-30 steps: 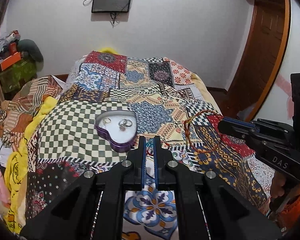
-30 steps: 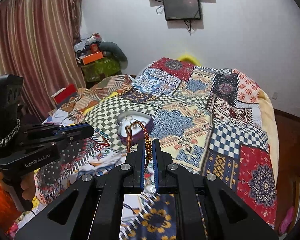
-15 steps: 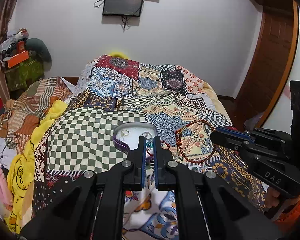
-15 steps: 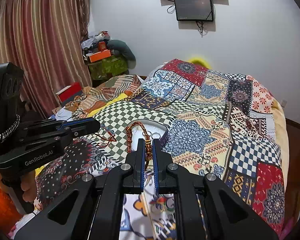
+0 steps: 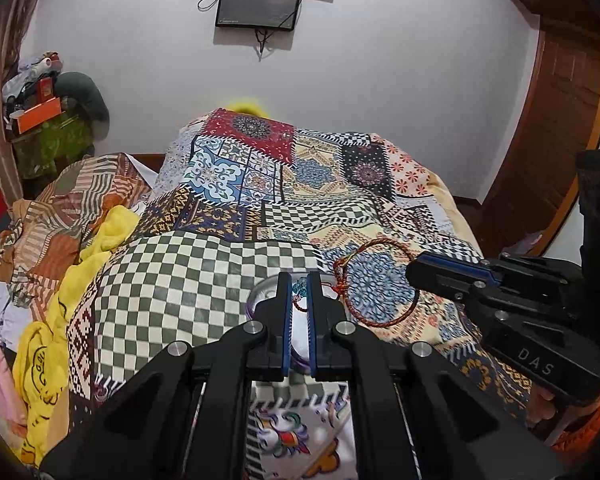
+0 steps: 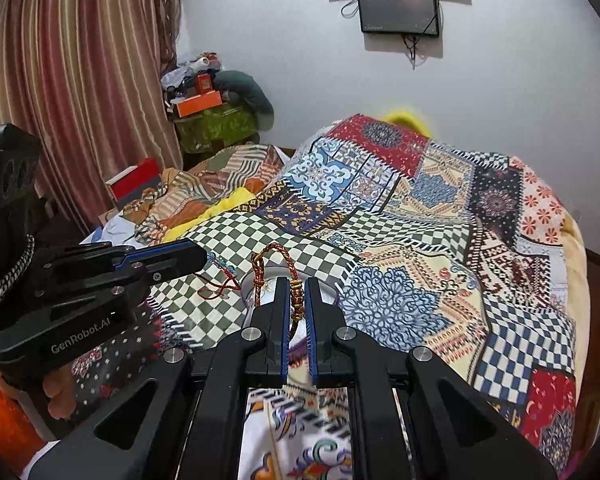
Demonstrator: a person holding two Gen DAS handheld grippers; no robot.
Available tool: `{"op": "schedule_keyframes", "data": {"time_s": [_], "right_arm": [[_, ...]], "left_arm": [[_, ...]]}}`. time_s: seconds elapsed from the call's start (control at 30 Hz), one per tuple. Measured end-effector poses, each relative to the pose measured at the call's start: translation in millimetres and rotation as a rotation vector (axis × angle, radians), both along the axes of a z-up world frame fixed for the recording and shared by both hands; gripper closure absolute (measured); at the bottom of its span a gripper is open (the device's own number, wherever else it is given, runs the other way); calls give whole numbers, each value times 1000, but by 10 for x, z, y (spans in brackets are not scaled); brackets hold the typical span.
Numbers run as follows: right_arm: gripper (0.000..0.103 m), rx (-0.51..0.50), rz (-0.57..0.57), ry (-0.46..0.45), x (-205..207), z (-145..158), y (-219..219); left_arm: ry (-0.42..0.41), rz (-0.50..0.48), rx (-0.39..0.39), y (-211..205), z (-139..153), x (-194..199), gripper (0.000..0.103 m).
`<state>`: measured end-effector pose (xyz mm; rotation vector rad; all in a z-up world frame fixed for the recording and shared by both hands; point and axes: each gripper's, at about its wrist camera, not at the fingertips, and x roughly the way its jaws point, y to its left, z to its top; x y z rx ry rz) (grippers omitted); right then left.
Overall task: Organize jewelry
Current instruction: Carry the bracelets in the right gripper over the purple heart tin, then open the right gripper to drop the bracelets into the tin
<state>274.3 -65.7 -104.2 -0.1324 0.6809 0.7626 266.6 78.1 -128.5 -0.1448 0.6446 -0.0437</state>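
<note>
My left gripper (image 5: 299, 282) is shut on a thin red cord bracelet with teal beads (image 5: 300, 289), which also shows in the right wrist view (image 6: 216, 285). My right gripper (image 6: 297, 286) is shut on a braided red-brown bracelet (image 6: 278, 254), whose loop hangs out to the left in the left wrist view (image 5: 374, 280). Both grippers hover just above the heart-shaped purple tin (image 5: 260, 294), mostly hidden behind the fingers; its silver inside shows in the right wrist view (image 6: 268, 292). The right gripper (image 5: 414, 270) and the left gripper (image 6: 202, 258) are close together.
The tin sits on a patchwork bedspread (image 5: 204, 280) on a bed. Crumpled cloths and a yellow garment (image 5: 80, 280) lie at the left. A cluttered side table (image 6: 212, 120) stands by the striped curtain. A wooden door (image 5: 556, 120) is at the right.
Both grippers have moved forward and inward over the tin, each carrying its bracelet. The tin, earlier in plain view with rings inside, is now largely covered by the fingers.
</note>
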Motion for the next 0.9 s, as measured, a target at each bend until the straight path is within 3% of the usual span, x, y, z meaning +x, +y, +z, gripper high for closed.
{"op": "schedule_keyframes", "data": {"time_s": [0.6,0.9], "right_arm": [[97,-105,43,178,456,-445,305],[97,-124,45,193,512,-501,315]], "left_arm": [[109,26,0,133,-378,522,98],[156,10,19,44,-514,615,98]]}}
